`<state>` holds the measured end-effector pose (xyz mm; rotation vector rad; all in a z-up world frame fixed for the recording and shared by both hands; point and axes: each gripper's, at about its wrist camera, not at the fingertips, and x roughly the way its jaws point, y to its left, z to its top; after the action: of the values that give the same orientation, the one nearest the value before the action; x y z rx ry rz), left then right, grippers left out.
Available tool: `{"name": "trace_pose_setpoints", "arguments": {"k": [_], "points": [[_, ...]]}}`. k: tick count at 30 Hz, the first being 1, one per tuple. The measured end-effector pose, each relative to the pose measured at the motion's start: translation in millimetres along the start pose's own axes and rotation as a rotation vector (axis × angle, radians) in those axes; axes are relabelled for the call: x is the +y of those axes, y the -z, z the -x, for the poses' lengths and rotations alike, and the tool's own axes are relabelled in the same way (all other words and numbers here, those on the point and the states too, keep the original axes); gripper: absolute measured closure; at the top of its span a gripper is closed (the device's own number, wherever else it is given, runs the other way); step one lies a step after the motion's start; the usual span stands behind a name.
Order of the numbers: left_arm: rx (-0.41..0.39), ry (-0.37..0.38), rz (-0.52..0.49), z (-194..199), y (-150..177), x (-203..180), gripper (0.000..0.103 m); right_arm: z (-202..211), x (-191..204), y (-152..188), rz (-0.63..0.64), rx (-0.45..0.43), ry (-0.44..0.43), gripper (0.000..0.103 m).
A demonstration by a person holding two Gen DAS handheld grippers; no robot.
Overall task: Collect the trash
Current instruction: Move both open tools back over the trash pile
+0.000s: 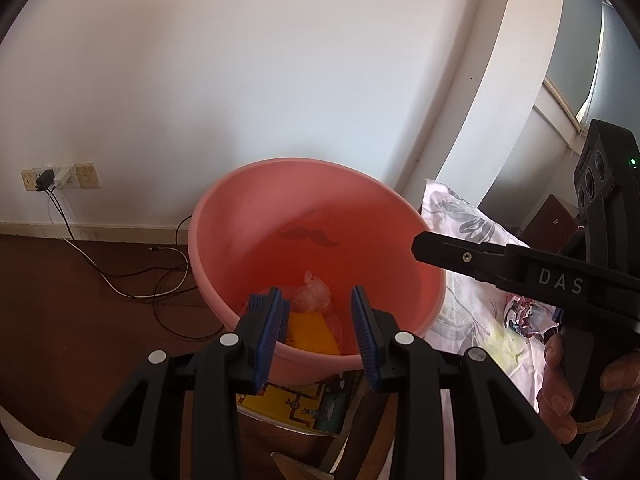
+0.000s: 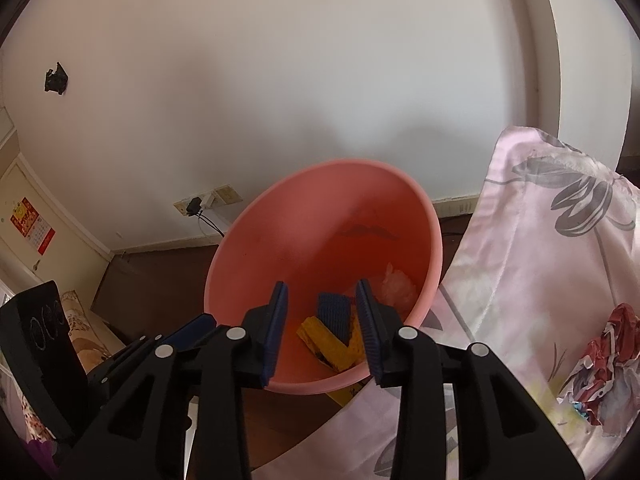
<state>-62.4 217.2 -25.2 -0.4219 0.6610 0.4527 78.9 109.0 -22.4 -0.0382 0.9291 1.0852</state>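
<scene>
A pink plastic basin [image 1: 248,220] [image 2: 256,248] holds trash: a yellow ribbed piece [image 1: 314,334] [image 2: 332,346], a blue ribbed piece [image 2: 334,312] and a crumpled clear plastic bag [image 1: 314,296] [image 2: 396,286]. My left gripper [image 1: 316,292] hangs over the basin's near rim, open, with nothing between its blue pads. From the right, my right gripper [image 2: 322,286] also reaches over the basin, open and empty; the left wrist view shows it side-on [image 1: 418,246]. A crumpled red and white wrapper [image 2: 608,364] [image 1: 520,312] lies on the cloth to the right.
A pink floral cloth [image 2: 540,260] covers the surface right of the basin. A yellow printed booklet [image 1: 304,404] lies under the basin. Wall sockets [image 1: 60,176] feed cables [image 1: 160,280] across the dark floor at left. A hand [image 1: 560,380] grips the right gripper's handle.
</scene>
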Motion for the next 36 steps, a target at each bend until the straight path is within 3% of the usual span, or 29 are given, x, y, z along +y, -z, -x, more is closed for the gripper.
{"name": "trace_pose_setpoints", "arguments": {"k": [13,25,36], "points": [[-0.016,0.03,-0.036,10,0,-22,0.066,35,0,7,0.027,-0.039,0.039,0.067],[-0.008,0.091,-0.101,10,0,-56,0.065,88,-32,35,-0.024,-0.076,0.123,0.067],[0.037,0.212,-0.185,-6,11,-114,0.065,139,-75,79,-0.12,-0.092,0.25,0.067]]}}
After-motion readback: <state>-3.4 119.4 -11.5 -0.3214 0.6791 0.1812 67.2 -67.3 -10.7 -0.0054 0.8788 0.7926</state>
